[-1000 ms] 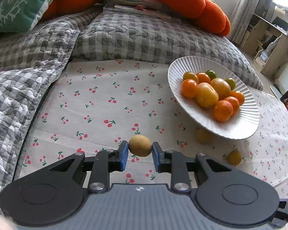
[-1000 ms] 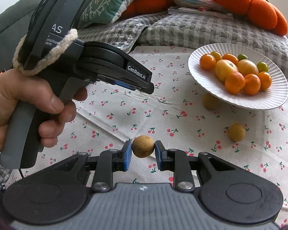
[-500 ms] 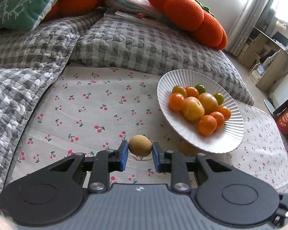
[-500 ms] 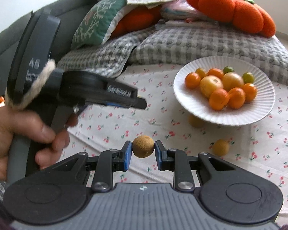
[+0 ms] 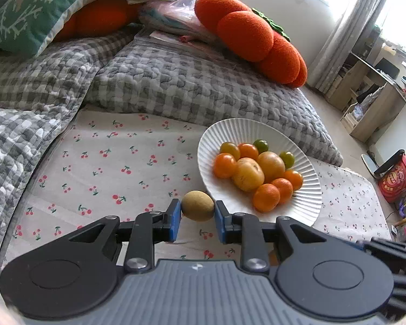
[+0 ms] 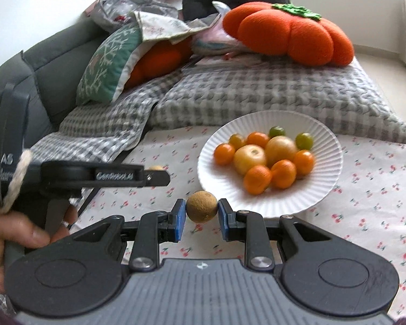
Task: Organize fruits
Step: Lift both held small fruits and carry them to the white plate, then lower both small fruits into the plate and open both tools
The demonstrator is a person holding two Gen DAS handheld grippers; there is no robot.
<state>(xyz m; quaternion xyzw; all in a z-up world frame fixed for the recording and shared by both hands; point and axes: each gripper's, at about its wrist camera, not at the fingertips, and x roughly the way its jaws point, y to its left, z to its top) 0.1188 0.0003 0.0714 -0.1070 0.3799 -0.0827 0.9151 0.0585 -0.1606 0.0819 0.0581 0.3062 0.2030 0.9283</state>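
Observation:
My left gripper [image 5: 197,220] is shut on a small brown round fruit [image 5: 197,209], held above the cherry-print cloth just left of the white ribbed plate [image 5: 308,189]. My right gripper [image 6: 202,218] is shut on another brown round fruit [image 6: 202,206], held in front of the same plate [image 6: 330,173]. The plate holds several orange, yellow and green fruits [image 6: 257,162]. In the right wrist view the left gripper [image 6: 159,174] shows side-on at the left, with its fruit [image 6: 156,167] peeking above the fingers.
A grey checked quilt [image 5: 192,86] borders the cloth at the back and left. Orange pumpkin cushions [image 5: 246,35] and a green pillow [image 5: 24,19] lie behind it. A wooden shelf unit [image 5: 376,100] stands at the far right.
Both grippers have risen and drawn back with their fruits held. The plate now looks farther and lower, and the two loose fruits on the cloth have gone out of view.

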